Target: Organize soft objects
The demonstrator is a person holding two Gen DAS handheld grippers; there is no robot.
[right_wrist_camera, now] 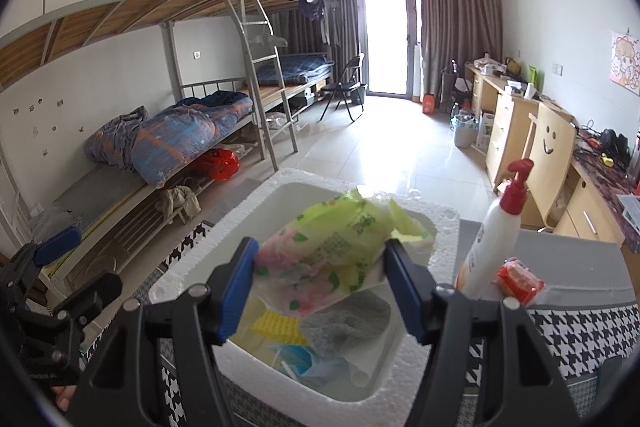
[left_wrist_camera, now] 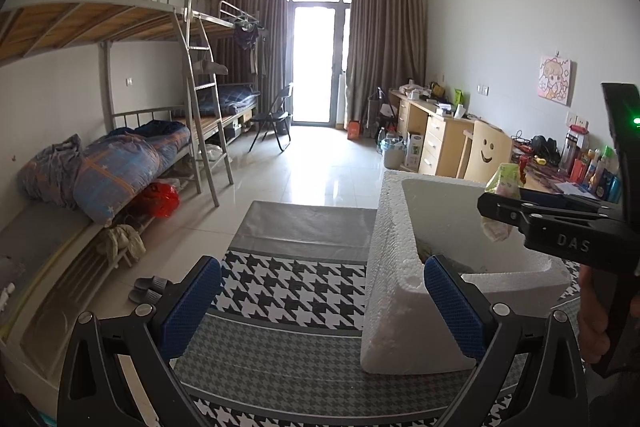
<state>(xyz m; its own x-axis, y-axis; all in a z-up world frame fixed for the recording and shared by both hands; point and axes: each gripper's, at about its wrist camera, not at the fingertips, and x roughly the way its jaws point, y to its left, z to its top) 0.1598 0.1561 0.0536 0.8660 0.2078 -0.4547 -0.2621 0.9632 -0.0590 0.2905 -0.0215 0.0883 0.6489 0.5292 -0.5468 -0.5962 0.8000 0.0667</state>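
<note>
My right gripper (right_wrist_camera: 320,283) is shut on a soft green and pink floral packet (right_wrist_camera: 332,251) and holds it above the open white foam box (right_wrist_camera: 224,223). Inside the box lie a yellow sponge (right_wrist_camera: 276,325), a grey cloth (right_wrist_camera: 348,319) and a blue and white item (right_wrist_camera: 296,359). In the left wrist view my left gripper (left_wrist_camera: 322,301) is open and empty over the houndstooth cloth (left_wrist_camera: 296,287), left of the foam box (left_wrist_camera: 392,267). The right gripper (left_wrist_camera: 532,215) with the packet (left_wrist_camera: 506,183) shows above the box there.
A white pump bottle with a red top (right_wrist_camera: 496,231) and a red wrapped packet (right_wrist_camera: 520,281) stand right of the box on the table. Bunk beds (left_wrist_camera: 120,155) line the left wall. Desks and a smiley-face chair (left_wrist_camera: 486,151) line the right wall.
</note>
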